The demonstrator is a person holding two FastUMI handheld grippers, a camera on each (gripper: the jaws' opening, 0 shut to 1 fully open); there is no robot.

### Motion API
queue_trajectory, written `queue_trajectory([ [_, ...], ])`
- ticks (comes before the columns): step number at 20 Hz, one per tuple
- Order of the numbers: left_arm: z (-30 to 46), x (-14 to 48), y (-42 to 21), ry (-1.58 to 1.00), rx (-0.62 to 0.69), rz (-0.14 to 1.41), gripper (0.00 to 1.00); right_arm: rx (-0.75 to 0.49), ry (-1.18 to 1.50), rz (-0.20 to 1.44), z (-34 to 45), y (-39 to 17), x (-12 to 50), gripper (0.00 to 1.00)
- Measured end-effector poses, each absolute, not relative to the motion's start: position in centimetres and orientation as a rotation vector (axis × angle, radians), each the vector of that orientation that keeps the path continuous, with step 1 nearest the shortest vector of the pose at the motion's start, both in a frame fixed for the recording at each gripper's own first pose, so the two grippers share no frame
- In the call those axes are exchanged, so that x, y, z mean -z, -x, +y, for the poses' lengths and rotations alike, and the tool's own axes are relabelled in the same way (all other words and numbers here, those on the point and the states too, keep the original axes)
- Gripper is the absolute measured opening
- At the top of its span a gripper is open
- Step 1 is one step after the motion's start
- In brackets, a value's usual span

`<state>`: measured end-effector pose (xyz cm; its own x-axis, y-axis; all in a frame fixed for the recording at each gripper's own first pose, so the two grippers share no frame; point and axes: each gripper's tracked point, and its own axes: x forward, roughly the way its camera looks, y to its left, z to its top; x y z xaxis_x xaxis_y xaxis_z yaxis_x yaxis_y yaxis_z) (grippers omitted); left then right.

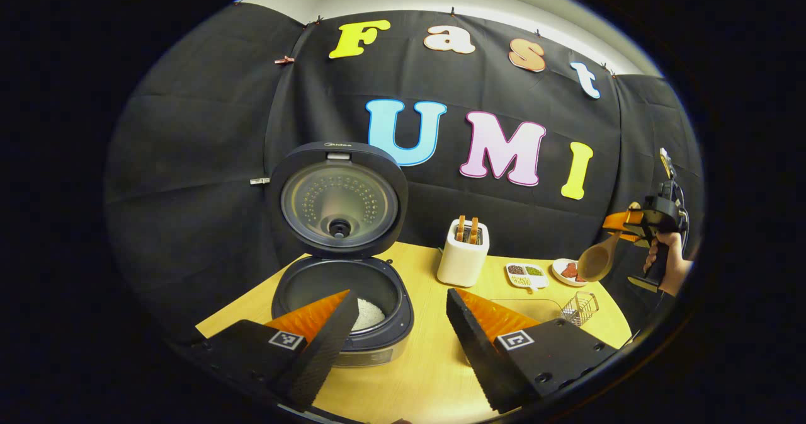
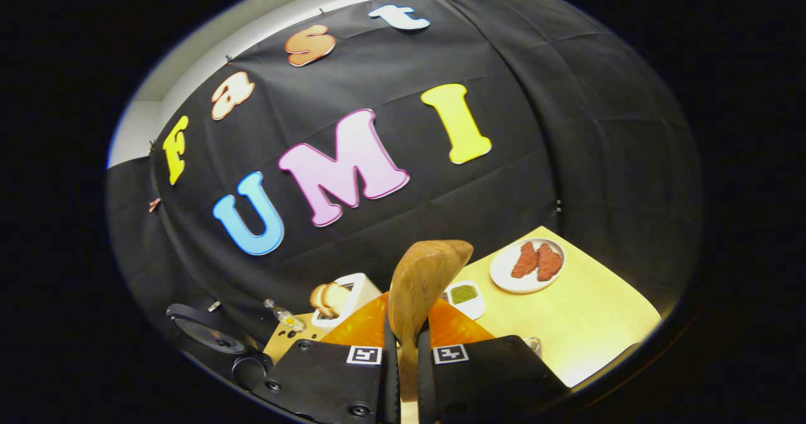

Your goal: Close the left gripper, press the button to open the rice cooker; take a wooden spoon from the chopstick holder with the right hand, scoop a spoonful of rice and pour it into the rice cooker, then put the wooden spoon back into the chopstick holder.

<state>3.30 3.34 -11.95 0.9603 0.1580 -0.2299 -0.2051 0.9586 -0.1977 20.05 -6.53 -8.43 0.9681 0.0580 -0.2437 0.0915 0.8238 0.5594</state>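
Observation:
The rice cooker (image 1: 343,298) stands open on the wooden table, its lid (image 1: 340,200) raised upright, with white rice (image 1: 369,314) in the pot. My left gripper (image 1: 401,298) is open, its fingers wide apart just in front of the cooker, holding nothing. Far right, a hand holds my right gripper (image 1: 633,222) above the table edge with the wooden spoon (image 1: 597,259) hanging from it. In the right gripper view my right gripper (image 2: 408,345) is shut on the spoon (image 2: 420,285), bowl pointing up and away. A wire basket holder (image 1: 580,307) stands below it.
A white toaster (image 1: 464,255) (image 2: 345,295) with bread slices stands behind the middle of the table. A divided dish (image 1: 527,275) (image 2: 465,295) and a plate (image 1: 557,266) (image 2: 500,276) of red meat lie at the back right. A clear container (image 1: 532,305) sits beside the basket.

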Motion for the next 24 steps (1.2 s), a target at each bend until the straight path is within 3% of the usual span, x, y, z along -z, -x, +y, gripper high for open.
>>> queue_trajectory([
  [4, 1.9, 11.7, -4.1, 0.207, -0.231, 0.235, 0.95, 0.076, -0.632, 0.311, -10.6, -21.2, 12.8, 0.15],
  [12, 0.7, 10.7, -4.7, 0.186, -0.316, 0.252, 0.95, 0.077, -0.570, 0.423, -12.8, -21.9, 19.8, 0.15],
  [13, 0.7, 10.6, -4.7, 0.184, -0.320, 0.254, 0.95, 0.077, -0.568, 0.432, -12.7, -22.0, 20.4, 0.10],
  [14, 0.7, 10.4, -4.6, 0.189, -0.327, 0.254, 0.95, 0.077, -0.565, 0.439, -12.7, -22.1, 20.9, 0.15],
  [24, 5.2, 7.2, -2.5, 0.246, -0.446, 0.218, 0.96, 0.115, -0.571, 0.557, -11.2, -20.7, 26.3, 0.18],
])
